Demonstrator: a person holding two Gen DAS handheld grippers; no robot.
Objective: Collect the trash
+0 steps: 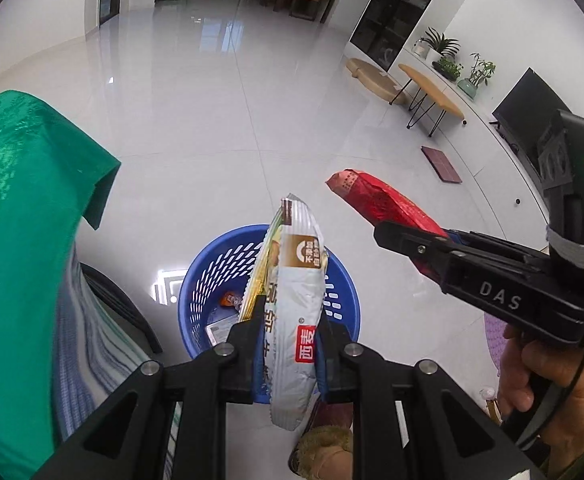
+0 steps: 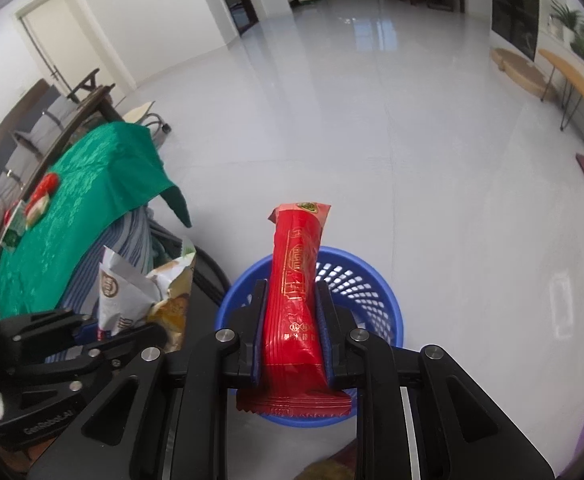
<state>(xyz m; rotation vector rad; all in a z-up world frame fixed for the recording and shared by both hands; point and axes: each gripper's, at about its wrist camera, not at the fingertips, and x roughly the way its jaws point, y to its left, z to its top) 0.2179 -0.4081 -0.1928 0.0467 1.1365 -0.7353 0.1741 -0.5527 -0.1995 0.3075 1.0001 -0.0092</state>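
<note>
My left gripper (image 1: 289,322) is shut on a grey and white snack bag (image 1: 298,280), which stands up between its fingers above a blue slotted trash basket (image 1: 195,292) on the floor. Some wrappers lie in the basket's bottom. My right gripper (image 2: 292,308) is shut on a red wrapper (image 2: 298,280), held above the same blue basket (image 2: 372,300). In the left wrist view the right gripper (image 1: 388,232) reaches in from the right with the red wrapper (image 1: 372,196). The left gripper (image 2: 103,340) with its snack bag (image 2: 127,296) shows at the lower left of the right wrist view.
A table under a green cloth (image 2: 83,200) stands to the left, with a few more wrappers (image 2: 39,200) on it. A glossy white tile floor (image 1: 211,100) stretches ahead. A low wooden table (image 1: 432,88), plants and a TV line the right wall. A dark red mat (image 1: 442,164) lies on the floor.
</note>
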